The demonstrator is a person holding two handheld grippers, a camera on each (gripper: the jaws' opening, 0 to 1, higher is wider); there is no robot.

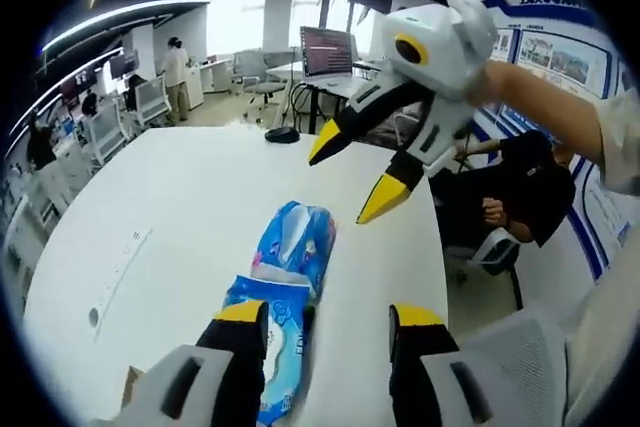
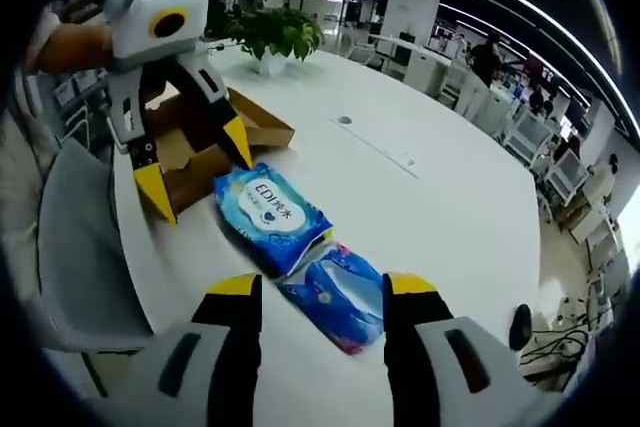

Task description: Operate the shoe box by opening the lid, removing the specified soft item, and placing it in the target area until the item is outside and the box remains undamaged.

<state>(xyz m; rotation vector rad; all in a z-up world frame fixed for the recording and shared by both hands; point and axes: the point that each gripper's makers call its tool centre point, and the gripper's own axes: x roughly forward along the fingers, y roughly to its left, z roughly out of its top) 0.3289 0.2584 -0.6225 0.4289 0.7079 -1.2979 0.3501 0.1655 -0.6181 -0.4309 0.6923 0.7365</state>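
Two soft blue packs lie end to end on the white table (image 1: 180, 207). The light blue wipes pack (image 1: 272, 339) (image 2: 272, 209) lies by my left gripper's jaws, and the darker blue tissue pack (image 1: 297, 239) (image 2: 342, 294) lies beyond it. My left gripper (image 1: 328, 315) (image 2: 198, 177) is open and empty, hovering above the wipes pack. Facing it from the other end, my right gripper (image 2: 322, 287) (image 1: 357, 172) is open and empty above the tissue pack. The brown cardboard shoe box (image 2: 205, 142) stands open behind the left gripper, near the table edge.
A grey chair (image 2: 70, 247) (image 1: 500, 367) stands at the table edge beside the box. A potted plant (image 2: 275, 32) sits on the table's far end and a black mouse (image 2: 520, 325) (image 1: 283, 134) at the other. A seated person in black (image 1: 525, 187) is beside the table.
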